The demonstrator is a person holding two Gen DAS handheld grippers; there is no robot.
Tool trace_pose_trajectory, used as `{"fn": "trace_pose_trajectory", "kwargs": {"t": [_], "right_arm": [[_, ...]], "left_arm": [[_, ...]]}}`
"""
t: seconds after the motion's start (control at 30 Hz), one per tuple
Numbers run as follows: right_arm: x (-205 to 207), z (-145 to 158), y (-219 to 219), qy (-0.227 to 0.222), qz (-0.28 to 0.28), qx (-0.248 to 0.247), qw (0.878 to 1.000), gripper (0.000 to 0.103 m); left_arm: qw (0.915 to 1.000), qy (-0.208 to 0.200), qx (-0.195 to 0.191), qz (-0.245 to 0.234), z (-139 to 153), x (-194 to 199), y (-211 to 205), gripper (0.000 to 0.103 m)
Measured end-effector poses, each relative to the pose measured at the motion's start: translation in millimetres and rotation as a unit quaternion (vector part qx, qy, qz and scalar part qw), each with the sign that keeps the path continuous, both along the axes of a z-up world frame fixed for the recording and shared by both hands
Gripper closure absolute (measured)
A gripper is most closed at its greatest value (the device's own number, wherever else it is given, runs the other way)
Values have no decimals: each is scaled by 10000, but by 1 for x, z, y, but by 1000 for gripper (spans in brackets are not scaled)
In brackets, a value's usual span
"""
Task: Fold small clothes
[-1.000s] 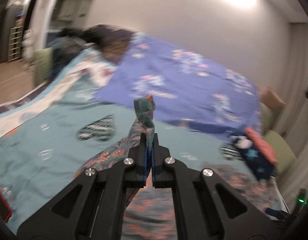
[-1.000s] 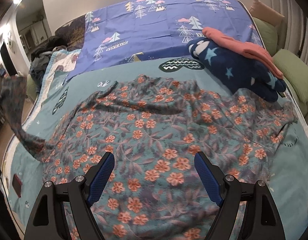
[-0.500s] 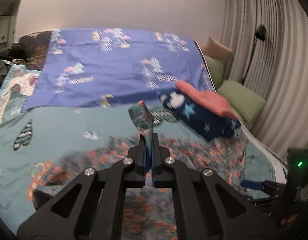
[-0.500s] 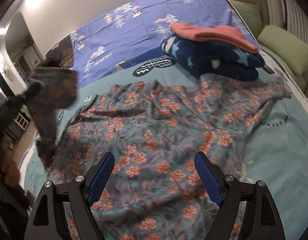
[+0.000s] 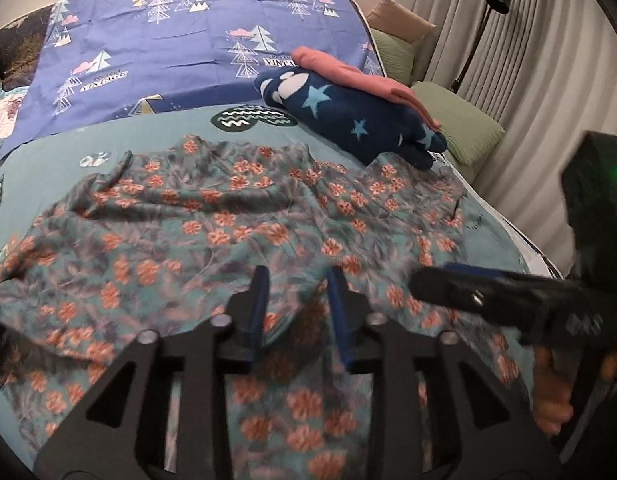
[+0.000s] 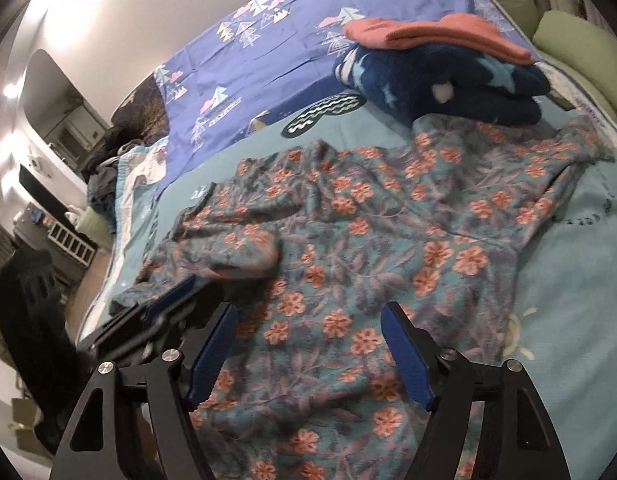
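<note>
A teal garment with orange flowers (image 5: 236, 236) lies spread on the bed, its left sleeve folded over onto the body (image 6: 232, 248). My left gripper (image 5: 298, 292) hangs just above the garment's near part with its jaws apart and nothing between them. My right gripper (image 6: 308, 344) is wide open and empty over the garment's lower half (image 6: 348, 280). The right gripper also shows in the left wrist view (image 5: 468, 284), and the left gripper shows at the left of the right wrist view (image 6: 160, 312).
A folded navy star-print garment (image 5: 356, 120) with a pink one (image 5: 348, 72) on top lies at the back right. A purple sheet (image 5: 180, 48) covers the bed's far half. Green pillows (image 5: 460, 128) and a curtain (image 5: 548, 80) are on the right.
My left gripper carried the sleeve rightward over the garment, then opened and let it go. The sleeve now lies folded on the body. The right gripper stayed open.
</note>
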State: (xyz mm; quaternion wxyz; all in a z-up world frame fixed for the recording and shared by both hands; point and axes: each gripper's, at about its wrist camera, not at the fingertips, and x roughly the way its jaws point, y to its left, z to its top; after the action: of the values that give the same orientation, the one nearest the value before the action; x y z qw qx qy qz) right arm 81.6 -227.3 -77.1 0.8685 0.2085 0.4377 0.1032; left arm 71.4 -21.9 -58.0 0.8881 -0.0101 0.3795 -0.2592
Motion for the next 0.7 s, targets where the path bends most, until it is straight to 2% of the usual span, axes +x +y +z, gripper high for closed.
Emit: {"fn": "trace_pose_trajectory", "kwargs": {"t": [0.03,0.1,0.17,0.2,0.3,0.4,0.5,0.67,0.7], "right_arm": [[3,-2,4,30,76,43,10000,28],[8,-5,10,97,236,128,9996,28],[13,-9,17,177,385,221,9989,28],[17,-12,20,233,465,263,9983,28],[29,-22,30,416,667,392,9961,28],[41,-31,37,579,825,561,9933,29],[51,-35,42,604,882,584,9926,29],[77,-39,55,545,1119,551,9907,30],[85,-41,58,544,1131,491,9909,34]], "left_arm": [[10000,-61,11,28,4,-5,7,60],[9996,-230,37,185,13,-16,25,45],[9980,-421,134,454,19,-25,46,40],[9954,-553,311,717,22,-29,61,39],[9822,-722,880,1492,19,-31,105,38],[9659,-479,1122,2283,5,-26,156,38],[9549,-92,1163,2731,-18,-20,193,38],[9527,334,1177,2783,-48,1,209,38],[9513,368,1195,2817,-52,6,209,38]]}}
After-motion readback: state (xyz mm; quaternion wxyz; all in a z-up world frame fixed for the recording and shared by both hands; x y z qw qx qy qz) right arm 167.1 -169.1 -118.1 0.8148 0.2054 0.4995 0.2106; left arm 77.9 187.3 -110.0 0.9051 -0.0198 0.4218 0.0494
